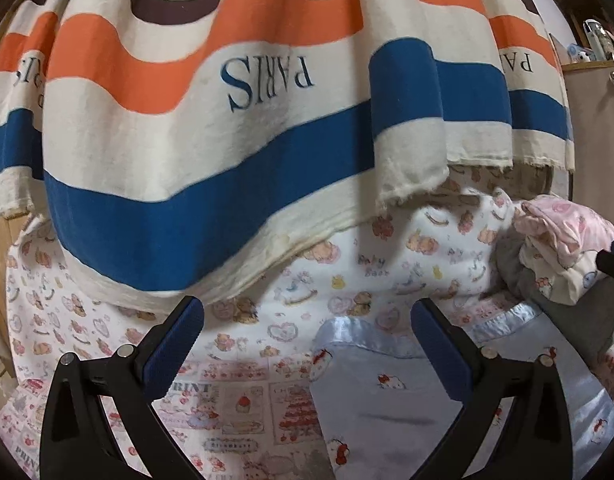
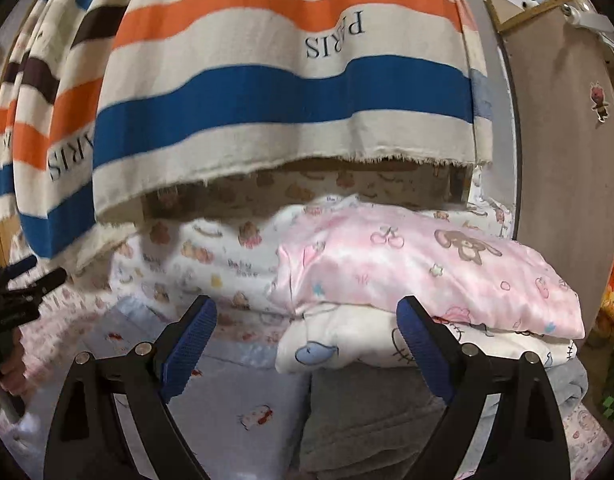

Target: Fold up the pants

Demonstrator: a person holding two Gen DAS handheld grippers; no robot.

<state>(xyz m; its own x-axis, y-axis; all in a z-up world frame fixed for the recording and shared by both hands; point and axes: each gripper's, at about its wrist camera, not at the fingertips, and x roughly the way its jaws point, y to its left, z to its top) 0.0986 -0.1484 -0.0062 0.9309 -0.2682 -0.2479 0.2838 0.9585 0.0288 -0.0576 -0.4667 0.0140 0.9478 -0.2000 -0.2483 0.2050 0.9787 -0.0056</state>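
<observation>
A folded pink garment [image 2: 427, 264] printed with bears and cherries tops a stack, over a folded white one [image 2: 347, 340] and a grey one [image 2: 367, 408]. My right gripper [image 2: 307, 312] is open just in front of the stack; nothing is between its blue pads, and the right finger [image 2: 423, 356] overlaps the white garment's edge. In the left wrist view the same stack [image 1: 559, 248] lies far right. My left gripper [image 1: 305, 312] is open and empty over the bedding. Its dark tips [image 2: 23, 284] show at the left edge of the right wrist view, held by a hand [image 2: 11, 372].
A striped cloth [image 1: 211, 128] reading PARIS, cream with orange, blue and brown bands, hangs down behind the bed [image 2: 267, 100]. A light blue blanket [image 1: 387, 400] lies on the printed sheet [image 1: 235, 396]. A brown board or door [image 2: 567, 160] stands at the right.
</observation>
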